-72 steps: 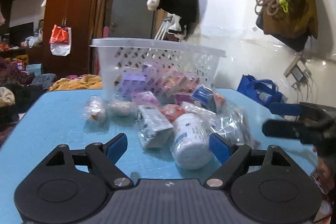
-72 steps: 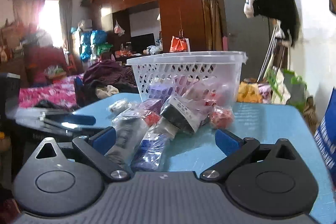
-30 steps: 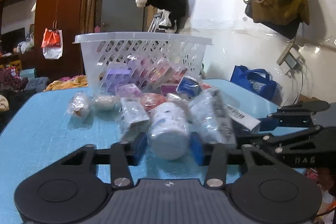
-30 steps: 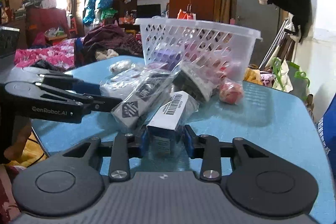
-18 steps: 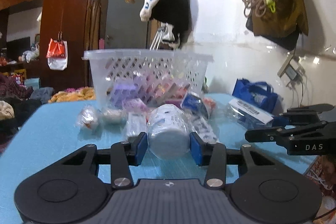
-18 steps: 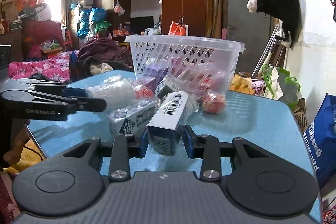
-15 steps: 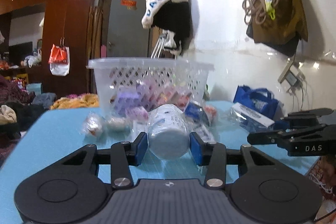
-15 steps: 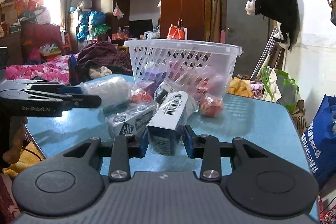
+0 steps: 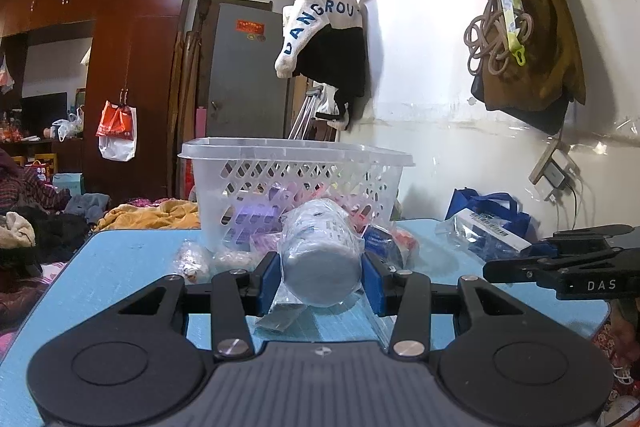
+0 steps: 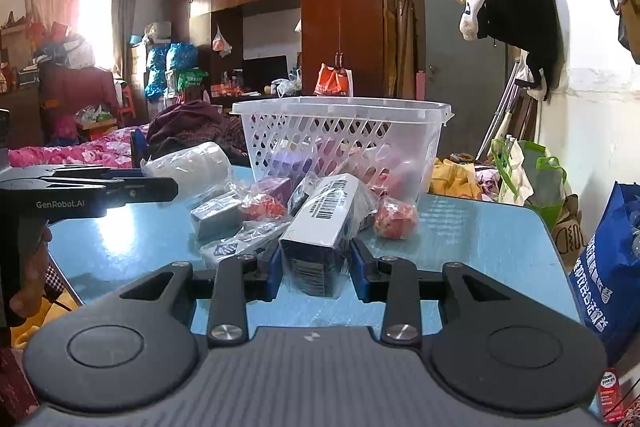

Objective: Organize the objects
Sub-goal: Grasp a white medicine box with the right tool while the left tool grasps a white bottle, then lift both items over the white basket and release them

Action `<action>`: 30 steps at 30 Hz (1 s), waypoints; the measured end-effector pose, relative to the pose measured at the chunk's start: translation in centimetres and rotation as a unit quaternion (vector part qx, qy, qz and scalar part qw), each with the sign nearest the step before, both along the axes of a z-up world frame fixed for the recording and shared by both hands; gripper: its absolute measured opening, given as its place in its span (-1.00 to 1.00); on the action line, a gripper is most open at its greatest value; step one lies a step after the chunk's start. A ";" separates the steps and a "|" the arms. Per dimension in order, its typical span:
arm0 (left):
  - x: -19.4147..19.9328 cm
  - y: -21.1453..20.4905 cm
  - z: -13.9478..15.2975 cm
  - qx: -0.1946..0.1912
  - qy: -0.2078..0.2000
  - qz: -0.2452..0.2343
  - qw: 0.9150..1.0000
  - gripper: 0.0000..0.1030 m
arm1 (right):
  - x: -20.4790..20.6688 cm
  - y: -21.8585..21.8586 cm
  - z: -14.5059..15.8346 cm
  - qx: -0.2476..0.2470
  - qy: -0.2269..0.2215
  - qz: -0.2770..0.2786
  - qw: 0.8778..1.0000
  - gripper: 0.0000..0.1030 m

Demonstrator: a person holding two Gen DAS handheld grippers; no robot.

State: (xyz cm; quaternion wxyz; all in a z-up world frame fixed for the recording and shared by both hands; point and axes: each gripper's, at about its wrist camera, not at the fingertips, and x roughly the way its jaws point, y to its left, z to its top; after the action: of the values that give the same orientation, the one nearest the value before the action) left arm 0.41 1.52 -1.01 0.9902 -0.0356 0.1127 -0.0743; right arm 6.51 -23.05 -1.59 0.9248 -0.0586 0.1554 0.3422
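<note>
Left claw (image 9: 322, 281) grips plastic-wrapped white cylinder (image 9: 320, 259); right claw (image 10: 316, 273) grips bagged rectangular box (image 10: 324, 227).

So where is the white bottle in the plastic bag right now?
The white bottle is pinched in the left gripper, held in front of the white basket; in the right wrist view it shows far left.

The left gripper (image 9: 322, 277) points forward with its blue-padded fingers (image 9: 269, 281) drawn in against both sides of a wrapped white bottle (image 9: 320, 259), holding it clear of the surface below. The right gripper (image 10: 316, 269) points the same way, level beside it, its blue pads (image 10: 275, 271) pressed on the flanks of a bagged dark box (image 10: 320, 227). Each gripper shows side-on at the edge of the other's view.
</note>
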 end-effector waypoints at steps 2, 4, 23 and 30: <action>0.0 0.2 0.1 -0.002 -0.001 0.001 1.000 -0.07 | -0.1 0.0 0.0 0.003 0.000 0.001 1.000 -0.26; -0.1 0.3 0.2 -0.004 -0.003 0.002 1.000 -0.07 | 0.0 -0.2 -0.1 0.006 -0.001 0.000 1.000 -0.26; 1.6 2.2 2.5 -0.026 -0.034 0.003 0.999 -0.07 | 1.0 -0.4 2.6 0.037 -0.028 0.002 0.999 -0.26; 6.0 2.1 6.8 -0.027 -0.046 0.017 0.998 -0.07 | 4.1 2.7 6.3 0.025 -0.055 0.003 0.998 -0.26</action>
State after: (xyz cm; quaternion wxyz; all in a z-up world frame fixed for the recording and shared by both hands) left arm 6.46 3.66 5.81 0.9941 -0.0608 0.0648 -0.0616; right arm 10.59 -20.37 4.68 0.9320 -0.0545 0.0957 0.3454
